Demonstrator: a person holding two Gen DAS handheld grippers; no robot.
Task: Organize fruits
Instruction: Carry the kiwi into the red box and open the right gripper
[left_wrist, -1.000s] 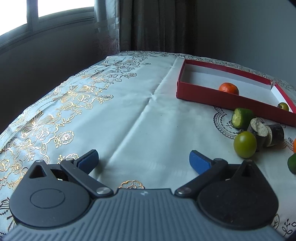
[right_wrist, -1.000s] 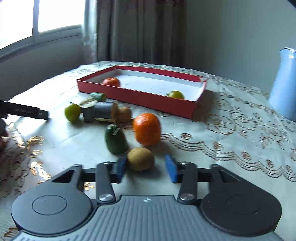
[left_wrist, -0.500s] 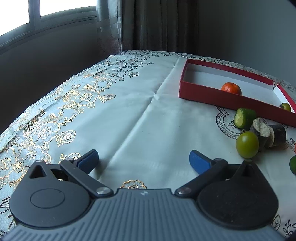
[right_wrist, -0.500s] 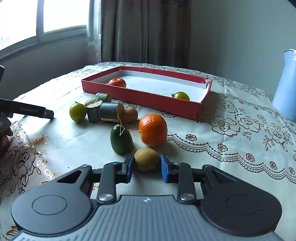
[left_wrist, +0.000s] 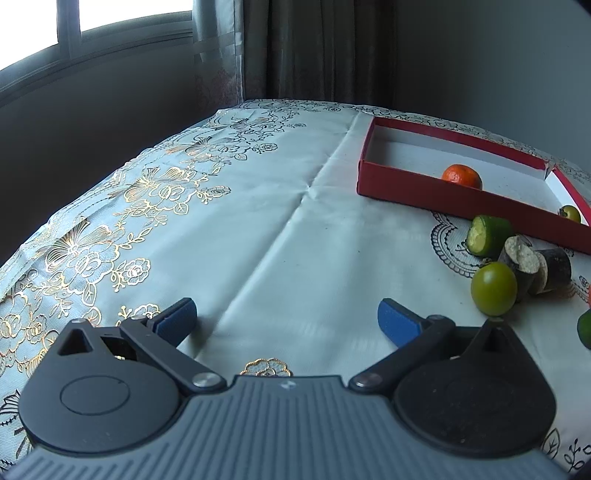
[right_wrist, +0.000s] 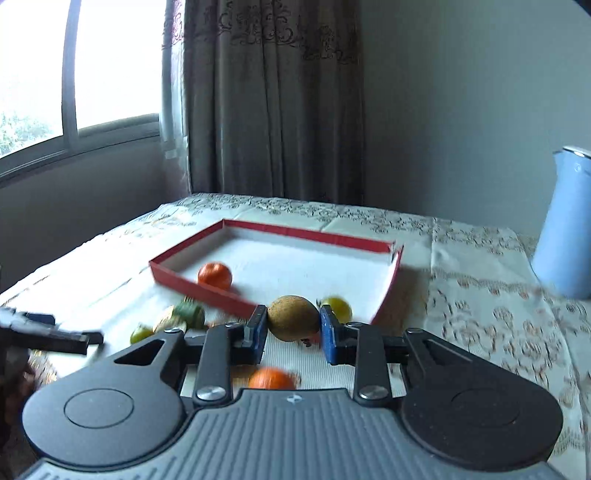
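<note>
The right gripper (right_wrist: 293, 330) clamps a brown kiwi (right_wrist: 293, 318) between its blue pads (right_wrist: 258, 328), which press on the fruit's two sides; the kiwi sits raised off the tablecloth (right_wrist: 480, 332), lined up with the near wall of the red tray (right_wrist: 207, 291). Below it, close to the gripper body, an orange (right_wrist: 271, 378) lies on the cloth. The left gripper (left_wrist: 288, 321) hangs wide open over a bare stretch of cloth with nothing between its jaws.

A little farther out sits the loose pile: a round green fruit (left_wrist: 493, 288), two cut dark cylinders with pale ends (left_wrist: 535, 264), and a cut green piece (left_wrist: 487, 230) just beside the tray wall. Inside the tray lie a tangerine (left_wrist: 461, 176) and a small yellow-green fruit (right_wrist: 337, 308) near the right-hand corner. Well beyond stands a pale blue jug (right_wrist: 565, 225), then the curtain and window.

The grip looks narrow on a rounded, fuzzy fruit (only the pad faces touch it), so a quick swing could let the kiwi roll out and drop among the pile. Carried too low, it may catch the tray's near wall and shove the light cardboard. Released near the yellow-green fruit, it could knock that one about, so the open white floor in the middle seems the safer spot
</note>
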